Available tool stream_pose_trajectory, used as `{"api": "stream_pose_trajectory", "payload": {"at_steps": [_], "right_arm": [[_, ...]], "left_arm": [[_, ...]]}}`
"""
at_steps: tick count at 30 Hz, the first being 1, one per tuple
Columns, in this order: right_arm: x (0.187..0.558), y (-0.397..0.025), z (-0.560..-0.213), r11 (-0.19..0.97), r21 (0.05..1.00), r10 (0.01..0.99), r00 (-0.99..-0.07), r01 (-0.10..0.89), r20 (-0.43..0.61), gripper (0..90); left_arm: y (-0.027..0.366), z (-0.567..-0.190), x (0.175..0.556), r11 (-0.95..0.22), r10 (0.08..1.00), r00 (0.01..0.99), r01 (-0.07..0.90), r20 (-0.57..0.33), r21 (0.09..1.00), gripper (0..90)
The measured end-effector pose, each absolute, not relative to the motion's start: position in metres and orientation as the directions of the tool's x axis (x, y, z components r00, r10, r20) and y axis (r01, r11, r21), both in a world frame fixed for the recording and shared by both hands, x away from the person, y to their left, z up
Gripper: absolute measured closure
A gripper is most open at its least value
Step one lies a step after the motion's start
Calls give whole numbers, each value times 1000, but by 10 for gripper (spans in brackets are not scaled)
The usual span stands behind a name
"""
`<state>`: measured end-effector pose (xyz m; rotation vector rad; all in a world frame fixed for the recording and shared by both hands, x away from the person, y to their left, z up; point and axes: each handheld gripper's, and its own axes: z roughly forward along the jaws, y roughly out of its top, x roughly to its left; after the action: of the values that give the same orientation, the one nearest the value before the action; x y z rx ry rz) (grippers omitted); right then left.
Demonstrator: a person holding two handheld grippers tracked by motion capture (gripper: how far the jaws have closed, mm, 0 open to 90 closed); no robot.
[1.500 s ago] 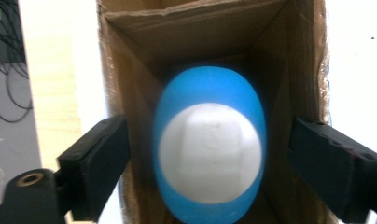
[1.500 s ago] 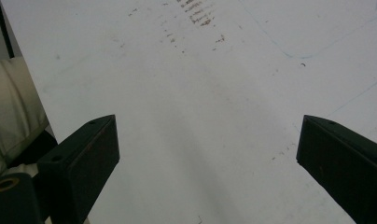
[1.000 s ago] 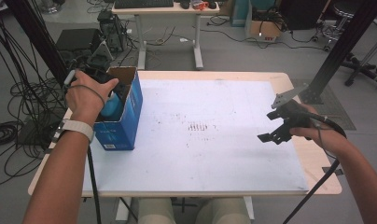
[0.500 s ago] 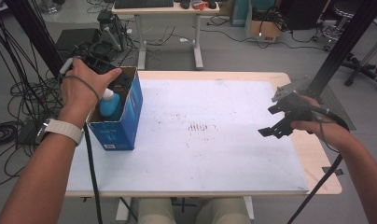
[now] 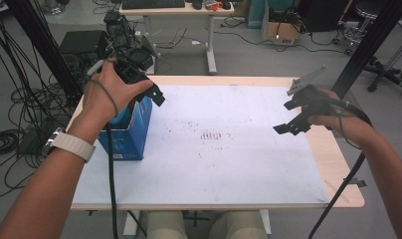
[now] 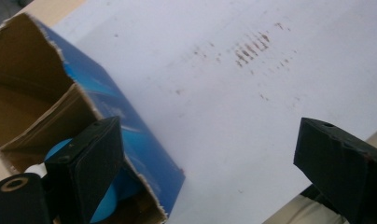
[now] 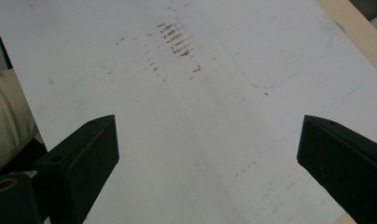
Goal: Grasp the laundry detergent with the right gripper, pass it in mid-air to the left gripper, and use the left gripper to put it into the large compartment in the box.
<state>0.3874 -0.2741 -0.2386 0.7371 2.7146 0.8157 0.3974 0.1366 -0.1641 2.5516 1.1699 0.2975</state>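
Standing at: left edge of the white table sheet (image 5: pixel 229 169), blue box (image 5: pixel 132 134) upright with its top torn open, brown cardboard inside.
Contents: light blue object (image 6: pixel 109 205) low in the box (kind not clear), seen past the near jaw in the left gripper view.
Left gripper (image 5: pixel 149 92): raised above the box's open top, jaws wide apart, nothing between them; left hand (image 5: pixel 109 97) over the box.
Changed since a second ago: gripper then down at the box mouth, hand covering the blue thing; half a second ago partly lifted; now clear of the opening and tipped toward the table middle.
Meaning for the work: probably a release or a failed pick (blue thing left inside), so either a drop-off finished or a fresh reach needed.
Right gripper (image 5: pixel 291 117): hovering over the right part of the sheet, jaws wide apart, empty; shifted only slightly toward the middle and up.
Sheet marks: brown smudges (image 5: pixel 211 134) near the middle, same place as before.
Box position: unmoved across all three moments.
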Motion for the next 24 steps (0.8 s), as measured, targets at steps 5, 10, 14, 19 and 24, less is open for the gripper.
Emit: {"api": "stream_pose_trajectory", "payload": {"at_steps": [5,10,14,19,24], "right_arm": [[391,-269,-234,727,563,512,-857,392,-65,54],[394,-262,-228,727,570,505,-860,383,-66,54],[397,-257,-227,724,575,504,-861,381,-65,54],[400,-255,-226,734,584,477,-875,346,-82,54],[399,-254,-228,732,580,485,-871,358,-74,54]], "left_arm": [[123,-167,391,-656,717,697,658,32,369,91],[111,-173,387,-723,637,771,591,14,357,98],[100,-180,381,-772,572,820,535,9,344,103],[89,-188,374,-815,507,862,478,2,328,105],[82,-197,370,-853,447,895,423,9,305,106]]}}
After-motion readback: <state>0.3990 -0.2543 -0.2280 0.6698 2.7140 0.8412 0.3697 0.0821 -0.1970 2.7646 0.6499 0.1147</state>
